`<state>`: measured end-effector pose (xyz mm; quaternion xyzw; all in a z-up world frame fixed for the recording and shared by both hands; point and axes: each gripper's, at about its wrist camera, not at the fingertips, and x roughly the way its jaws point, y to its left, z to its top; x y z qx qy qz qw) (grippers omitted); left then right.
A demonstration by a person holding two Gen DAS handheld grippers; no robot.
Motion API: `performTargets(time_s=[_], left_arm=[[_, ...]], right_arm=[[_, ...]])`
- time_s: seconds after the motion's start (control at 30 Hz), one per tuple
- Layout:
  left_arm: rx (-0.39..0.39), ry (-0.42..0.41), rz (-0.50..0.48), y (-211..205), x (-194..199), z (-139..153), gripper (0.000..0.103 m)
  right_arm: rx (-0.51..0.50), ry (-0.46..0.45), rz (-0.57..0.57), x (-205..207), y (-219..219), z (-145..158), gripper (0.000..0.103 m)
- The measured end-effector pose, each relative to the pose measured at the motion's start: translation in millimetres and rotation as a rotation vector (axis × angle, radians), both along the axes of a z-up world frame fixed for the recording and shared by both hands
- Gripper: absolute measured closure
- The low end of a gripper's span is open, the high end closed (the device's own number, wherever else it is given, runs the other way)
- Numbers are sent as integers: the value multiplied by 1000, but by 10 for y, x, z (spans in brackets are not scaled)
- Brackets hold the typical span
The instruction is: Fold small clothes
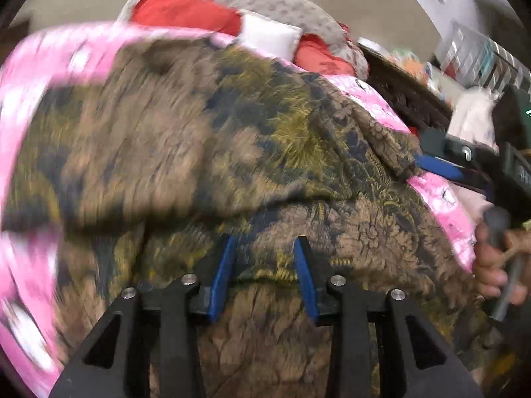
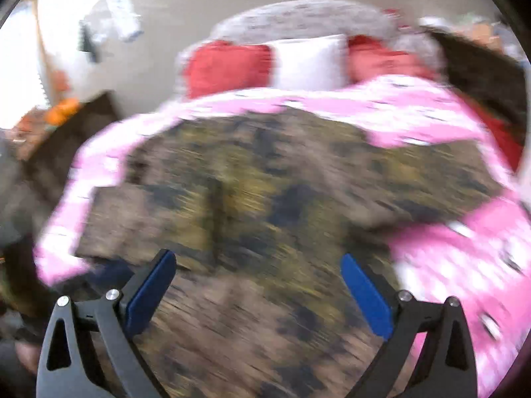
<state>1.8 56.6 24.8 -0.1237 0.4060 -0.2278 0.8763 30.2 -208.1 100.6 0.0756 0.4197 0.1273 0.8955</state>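
A brown, olive and navy patterned garment lies spread over a pink bedspread, with pink showing along its left, far and right edges. In the left wrist view its near part is doubled over in a thick fold. The left gripper hangs just above that cloth, its blue pads slightly apart with nothing between them. The right gripper stands wide apart over the garment, empty. Red pillows and a white pillow sit well beyond.

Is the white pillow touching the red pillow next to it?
Touching. In the right wrist view the white pillow butts against the red pillow on its left, with no gap showing between them.
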Motion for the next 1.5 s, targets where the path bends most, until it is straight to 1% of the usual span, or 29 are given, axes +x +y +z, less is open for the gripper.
performTargets(time_s=[0.03, 0.07, 0.1, 0.13, 0.17, 0.23, 0.27, 0.33, 0.37, 0.43, 0.47, 0.5, 0.53, 0.57, 0.67, 0.83, 0.87, 0.93, 1.07, 1.13, 1.17, 1.2, 1.27, 1.33, 1.37, 1.4, 1.43, 1.47, 1.5], left_arm=[[-5, -20, 49, 62, -39, 25, 87], [10, -9, 89, 91, -4, -6, 88], [15, 3, 102, 81, 16, -28, 88], [36, -3, 105, 48, 21, -21, 88], [58, -9, 107, 14, 15, -24, 88], [99, -20, 111, -75, 23, -4, 88], [100, -20, 112, -97, 37, -2, 88], [75, -12, 118, -80, 57, -11, 88], [64, -8, 120, -68, 72, -26, 88], [49, -1, 125, 16, 63, -78, 88], [47, 0, 125, 32, 67, -98, 88], [46, 1, 124, 37, 72, -103, 88], [46, 3, 124, 36, 77, -105, 88], [46, 2, 125, 30, 78, -103, 88], [49, 5, 125, 30, 72, -111, 88], [51, 6, 123, 28, 91, -116, 88], [51, 5, 123, 28, 90, -115, 88], [50, 5, 123, 29, 98, -118, 88], [48, 6, 124, 29, 100, -117, 88], [44, 8, 123, 34, 109, -119, 88], [42, 9, 122, 37, 114, -119, 88], [40, 9, 122, 40, 114, -116, 88], [39, 5, 121, 42, 87, -96, 88], [55, 10, 132, 44, 13, -40, 88], [71, -5, 135, 51, -60, 39, 88], [78, -20, 140, 54, -99, 93, 88], [87, -55, 162, 81, -136, 205, 88], [90, -85, 187, 99, -135, 307, 85], [93, -103, 204, 100, -112, 384, 78]], right_arm=[[36, 8, 56, 94, 62, -25, 4], [62, 6, 114, 196, 137, -75, 8], [70, 1, 153, 298, 207, -149, 18], [68, 2, 176, 377, 262, -215, 26], [44, 20, 195, 492, 319, -335, 29], [7, 54, 193, 616, 376, -498, 41], [13, 80, 199, 715, 404, -609, 45], [51, 66, 215, 739, 391, -646, 61], [80, 54, 219, 745, 371, -655, 66], [128, 69, 219, 789, 332, -703, 78], [134, 82, 207, 815, 321, -747, 82], [137, 91, 197, 834, 316, -768, 91], [155, 98, 187, 844, 281, -780, 98], [184, 93, 164, 846, 192, -766, 98], [206, 91, 94, 896, -41, -752, 99], [193, 157, -46, 1006, -567, -726, 99], [189, 166, -90, 1002, -730, -708, 99], [185, 166, -140, 997, -925, -681, 99], [163, 139, -260, 834, -1337, -598, 99], [160, 184, -238, 825, -1369, -681, 99], [119, 189, -222, 797, -1324, -707, 99], [108, 186, -217, 783, -1308, -709, 99], [131, 205, -216, 781, -1305, -727, 99], [133, 215, -201, 778, -1294, -709, 91], [125, 223, -182, 733, -1290, -652, 87], [117, 216, -168, 697, -1243, -596, 80], [107, 197, -152, 644, -1251, -514, 73], [87, 162, -132, 537, -1200, -403, 70], [63, 137, -122, 469, -1162, -346, 65]])
